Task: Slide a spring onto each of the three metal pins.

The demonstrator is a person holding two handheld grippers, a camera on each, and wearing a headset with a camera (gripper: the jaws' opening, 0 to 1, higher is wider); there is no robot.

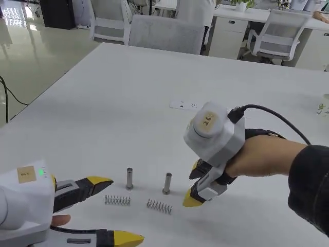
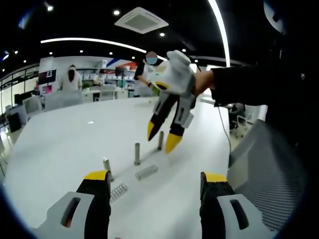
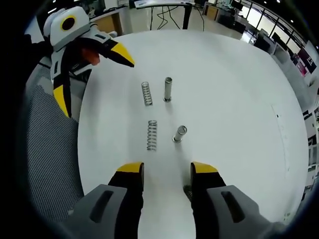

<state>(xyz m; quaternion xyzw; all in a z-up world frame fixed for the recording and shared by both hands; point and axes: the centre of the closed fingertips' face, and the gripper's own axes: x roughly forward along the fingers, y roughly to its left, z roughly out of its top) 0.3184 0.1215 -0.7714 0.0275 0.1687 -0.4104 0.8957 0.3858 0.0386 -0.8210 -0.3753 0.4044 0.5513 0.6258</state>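
Springs (image 1: 117,200), two thin wire coils, lie at lower centre on the smooth white table (image 1: 154,92), just beside two upright steel pins (image 1: 129,178). Left gripper (image 2: 155,178) and right gripper (image 1: 194,185) gape, empty. A careless pinch might roll a coil or topple a pin.

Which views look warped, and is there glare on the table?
Left gripper view and right gripper view are fisheye-warped, curving the table; the left one's ceiling light strip glares. Head view is undistorted, the table evenly lit, glare on the floor instead.
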